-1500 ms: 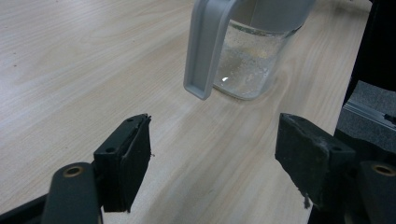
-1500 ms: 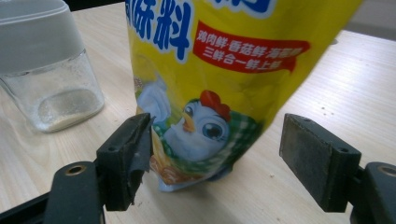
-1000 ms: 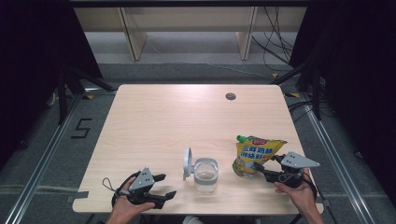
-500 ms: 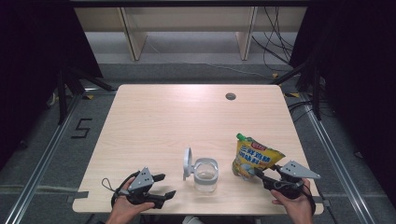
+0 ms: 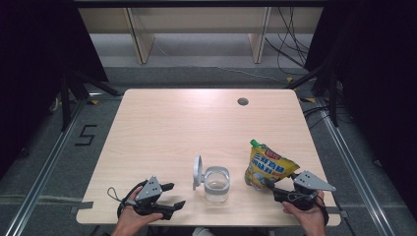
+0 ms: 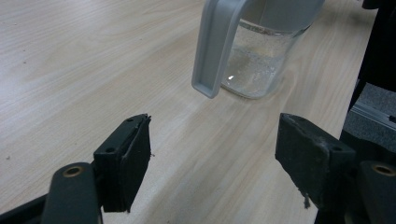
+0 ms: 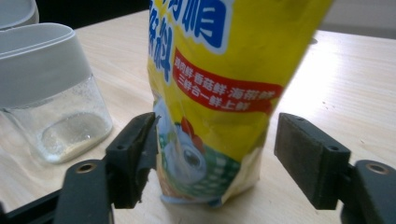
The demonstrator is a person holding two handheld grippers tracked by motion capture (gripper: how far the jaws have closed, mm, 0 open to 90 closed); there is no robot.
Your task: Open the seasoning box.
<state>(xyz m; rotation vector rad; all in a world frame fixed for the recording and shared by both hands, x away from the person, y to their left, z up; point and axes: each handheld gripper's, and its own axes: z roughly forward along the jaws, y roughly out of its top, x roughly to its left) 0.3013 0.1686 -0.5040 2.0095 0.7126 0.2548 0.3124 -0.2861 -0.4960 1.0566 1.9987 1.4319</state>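
The right tongs [image 5: 269, 186] are standing wide open around the bottom of the yellow pouch [image 5: 268, 166]. In the right gripper view, the left jaw is just beside the pouch [image 7: 219, 102] and may be touching it, while the right jaw is standing apart from it. These jaws have just been opening, with the pouch between them. A second ago the pouch was leaning toward the hand. Now it is standing more upright on its own bottom, with its green cap [image 5: 253, 143] pointing to about eleven o'clock. So I am thinking the pouch is being let go, or the hand is getting ready for a better grip lower down.

The left tongs [image 5: 173, 195] are also standing wide open and are holding nothing. They are resting at the near edge of the tabletop [image 5: 196, 123], at about seven o'clock. They are in the same spot as a second ago. In the left gripper view they are pointing at the handle [image 6: 212, 46] of the glass jar [image 6: 259, 60].

The glass jar [image 5: 217, 184] is sitting between the two hands, at about six o'clock on the tabletop. Its lid [image 5: 197, 172] is flipped open and standing up at its left. The jar is looking nearly empty. The pouch is just to the right of it, near but not touching.

The pouch is not yet tipped over the jar, so the pouring job is looking like it is only starting.
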